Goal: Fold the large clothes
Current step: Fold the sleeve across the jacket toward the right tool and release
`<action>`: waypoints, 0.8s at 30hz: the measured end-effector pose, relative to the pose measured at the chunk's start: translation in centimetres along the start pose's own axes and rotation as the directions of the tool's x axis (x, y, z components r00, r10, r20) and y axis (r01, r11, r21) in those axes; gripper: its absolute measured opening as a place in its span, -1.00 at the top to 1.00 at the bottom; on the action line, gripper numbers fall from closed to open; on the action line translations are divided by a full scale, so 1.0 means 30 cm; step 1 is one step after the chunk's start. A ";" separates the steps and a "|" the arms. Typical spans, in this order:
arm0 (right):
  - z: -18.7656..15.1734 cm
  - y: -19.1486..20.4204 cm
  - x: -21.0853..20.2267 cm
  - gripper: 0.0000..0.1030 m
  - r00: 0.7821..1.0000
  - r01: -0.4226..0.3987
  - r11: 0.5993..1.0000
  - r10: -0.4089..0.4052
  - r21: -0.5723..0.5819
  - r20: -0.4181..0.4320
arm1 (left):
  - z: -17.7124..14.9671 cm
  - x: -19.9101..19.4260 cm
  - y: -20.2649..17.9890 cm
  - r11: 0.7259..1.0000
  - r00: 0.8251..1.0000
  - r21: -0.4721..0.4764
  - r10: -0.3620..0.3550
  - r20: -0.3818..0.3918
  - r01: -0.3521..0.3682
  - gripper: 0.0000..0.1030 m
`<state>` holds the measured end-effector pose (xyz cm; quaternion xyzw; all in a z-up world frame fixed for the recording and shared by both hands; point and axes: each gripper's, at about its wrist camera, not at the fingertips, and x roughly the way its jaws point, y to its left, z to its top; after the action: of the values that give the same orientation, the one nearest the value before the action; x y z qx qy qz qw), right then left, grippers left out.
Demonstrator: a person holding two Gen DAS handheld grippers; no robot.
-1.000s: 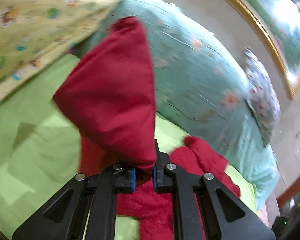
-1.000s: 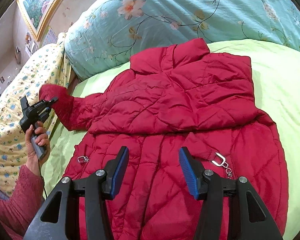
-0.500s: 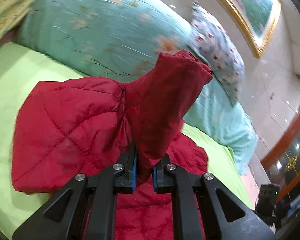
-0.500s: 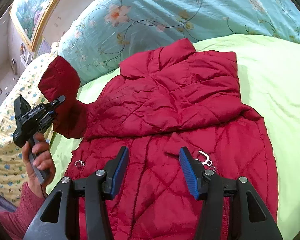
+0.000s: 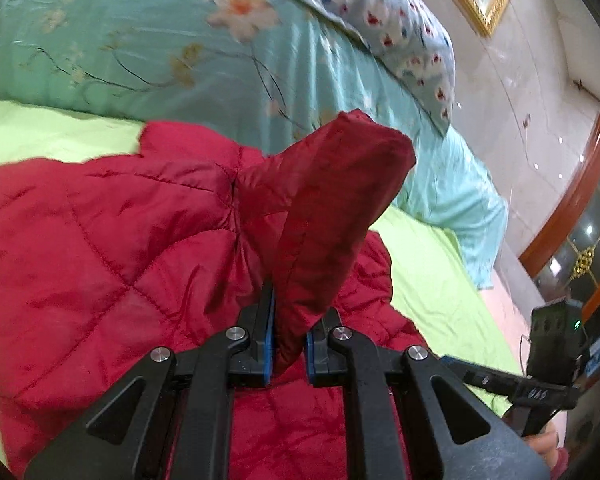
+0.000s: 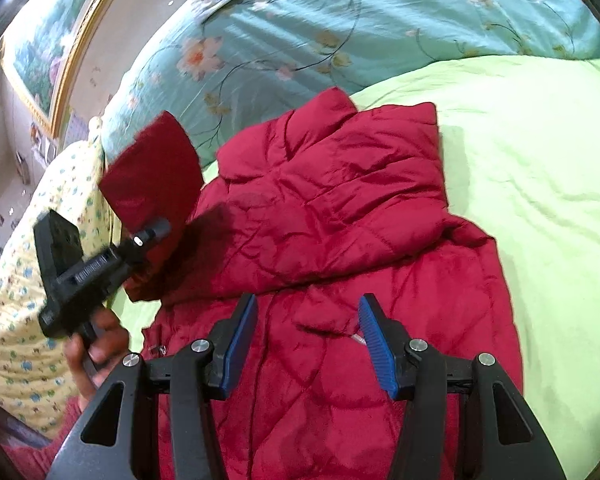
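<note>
A red quilted jacket (image 6: 340, 208) lies on the lime green bedsheet (image 6: 540, 160), its right side folded over the body. My left gripper (image 5: 290, 344) is shut on the jacket's left sleeve (image 5: 324, 208), holding the cuff lifted above the jacket body (image 5: 100, 240). In the right wrist view the left gripper (image 6: 156, 232) holds that sleeve (image 6: 152, 176) up at the jacket's left edge. My right gripper (image 6: 306, 340) is open and empty, hovering over the jacket's lower front.
A teal floral duvet (image 6: 340, 28) lies piled behind the jacket, with a patterned pillow (image 5: 392, 20) on it. A yellow printed quilt (image 6: 28, 280) lies left. A framed painting (image 6: 44, 40) hangs on the wall. The right gripper's body (image 5: 552, 356) shows at the bed's right edge.
My left gripper has carried the sleeve up and rightward, over the jacket body. The right gripper has stayed open and moved slightly closer above the jacket.
</note>
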<state>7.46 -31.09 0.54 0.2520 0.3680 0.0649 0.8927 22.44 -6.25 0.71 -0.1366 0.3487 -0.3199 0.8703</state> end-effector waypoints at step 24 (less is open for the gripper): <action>0.231 -0.081 0.322 -0.29 0.978 -0.160 0.955 0.188 0.251 -0.093 | -0.173 0.276 -0.153 0.960 0.974 0.235 0.185 -0.133 -0.151 0.82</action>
<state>19.04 -33.05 -2.53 0.3863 0.4007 0.1126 0.8231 21.29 -15.20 -5.23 0.0173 0.3869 -0.2914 0.8747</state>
